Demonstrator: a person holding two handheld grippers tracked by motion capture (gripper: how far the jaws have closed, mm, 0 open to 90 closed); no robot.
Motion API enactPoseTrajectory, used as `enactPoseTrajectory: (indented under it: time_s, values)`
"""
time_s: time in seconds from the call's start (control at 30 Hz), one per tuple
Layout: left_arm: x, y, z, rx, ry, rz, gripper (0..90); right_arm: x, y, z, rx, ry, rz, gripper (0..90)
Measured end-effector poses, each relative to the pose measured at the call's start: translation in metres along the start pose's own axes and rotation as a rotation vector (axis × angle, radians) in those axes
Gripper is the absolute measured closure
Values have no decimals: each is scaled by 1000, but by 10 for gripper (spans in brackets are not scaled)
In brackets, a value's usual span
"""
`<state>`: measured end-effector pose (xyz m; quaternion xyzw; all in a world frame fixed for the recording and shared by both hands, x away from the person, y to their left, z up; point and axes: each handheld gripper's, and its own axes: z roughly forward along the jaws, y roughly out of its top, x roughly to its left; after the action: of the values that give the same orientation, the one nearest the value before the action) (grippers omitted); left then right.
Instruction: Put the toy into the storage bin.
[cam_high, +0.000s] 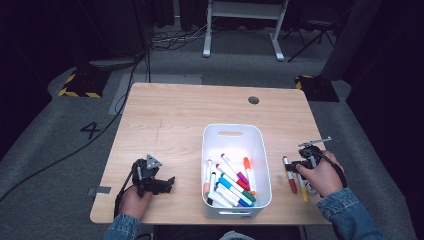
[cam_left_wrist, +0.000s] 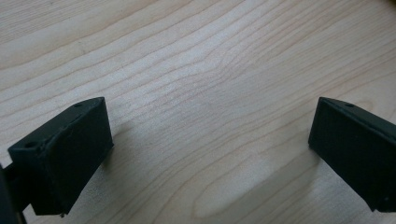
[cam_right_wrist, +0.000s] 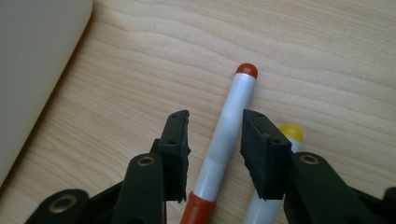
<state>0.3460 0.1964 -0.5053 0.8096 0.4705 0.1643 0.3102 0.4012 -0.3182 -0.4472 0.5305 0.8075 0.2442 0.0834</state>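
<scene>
1. Dark surroundings with cables on a grey floor frame a pale wooden table (cam_high: 170, 120), where a white bin (cam_high: 235, 135) stands in the middle with many coloured markers (cam_high: 227, 185) already in it.

2. To the right of the bin, on bare wood, lie a red marker (cam_right_wrist: 224, 135) and a yellow marker (cam_right_wrist: 290, 132) just beside it, roughly side by side.

3. Over them, the right gripper (cam_right_wrist: 215, 140) straddles the red marker's white barrel. Its jaws stand on either side with slim gaps showing, so it is not yet clamped on anything.

4. The left gripper (cam_left_wrist: 205, 140) rests over bare table on the other side of the bin, jaws spread wide, holding nothing.

5. Risk: the yellow marker lies so close to the right-hand jaw that closing may pinch or nudge it, dragging both markers or rolling one away.

6. Risk: the barrel is round and smooth; if the pads meet it off centre, it may squirt out or roll toward the table's edge.

7. Risk: a grip near the red cap rather than mid-barrel would likely let the far end droop when lifted.

8. The red marker's long axis runs away from the person, slightly slanted. In the right gripper view its small rounded red tip points away, and its broad red cap lies nearest the person's right hand (cam_high: 325, 175).
</scene>
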Motion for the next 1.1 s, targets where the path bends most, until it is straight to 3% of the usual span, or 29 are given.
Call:
enactPoseTrajectory:
  time_s: [0.3,0.47,0.57,0.87,1.1]
  values:
    - [0,0,0,0,1,0,0,2,-7,19,54,7,-9,654]
    - [0,0,0,0,-1,0,0,7,-8,21,57,-32,15,753]
    - [0,0,0,0,-1,0,0,11,-8,21,60,-41,23,767]
    - [0,0,0,0,-2,-1,0,13,-8,22,46,-10,41,768]
    - [0,0,0,0,-1,0,0,15,-6,12,5,27,22,768]
